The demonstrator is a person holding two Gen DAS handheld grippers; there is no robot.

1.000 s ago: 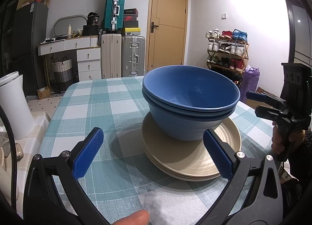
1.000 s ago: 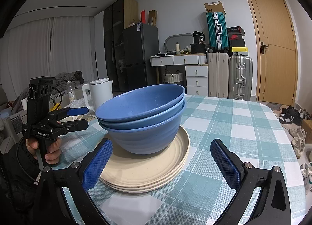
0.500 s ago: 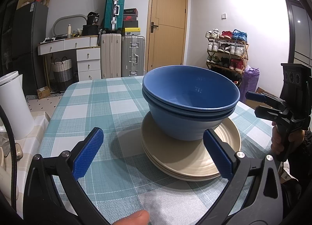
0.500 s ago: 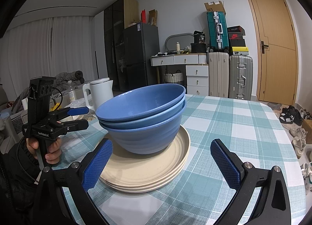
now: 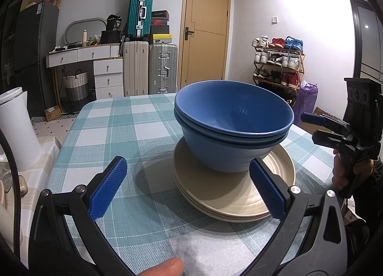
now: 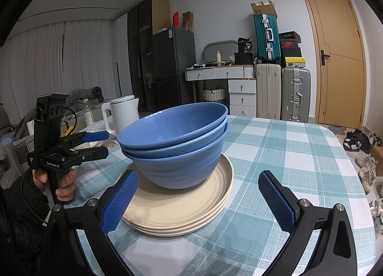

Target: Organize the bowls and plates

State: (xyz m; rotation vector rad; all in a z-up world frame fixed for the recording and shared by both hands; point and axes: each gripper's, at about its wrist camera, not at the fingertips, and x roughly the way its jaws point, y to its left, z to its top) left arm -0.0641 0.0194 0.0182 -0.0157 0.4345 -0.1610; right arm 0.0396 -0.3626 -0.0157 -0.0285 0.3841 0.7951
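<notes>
Through the left wrist camera I see my left tongs (image 5: 188, 186) spread wide and holding nothing, low over the checked surface (image 5: 115, 132). Just beyond the tips, blue bowls (image 5: 233, 127) sit nested on a stack of cream plates (image 5: 229, 194); the right pad (image 5: 267, 192) overlaps the plates' near rim in the view, though I cannot tell if it touches. At the far right a hand (image 5: 348, 173) grips the right tongs (image 5: 316, 127), whose tips stand a little apart with nothing between them. A white kettle (image 5: 18, 130) stands at the left edge.

From the right wrist camera, my right tongs (image 6: 198, 203) gape wide, empty, framing the same plates (image 6: 179, 213) and bowls (image 6: 177, 142). Left of the stack, a hand (image 6: 58, 181) holds the left tongs (image 6: 100, 143). The kettle (image 6: 122, 114) stands behind them.
</notes>
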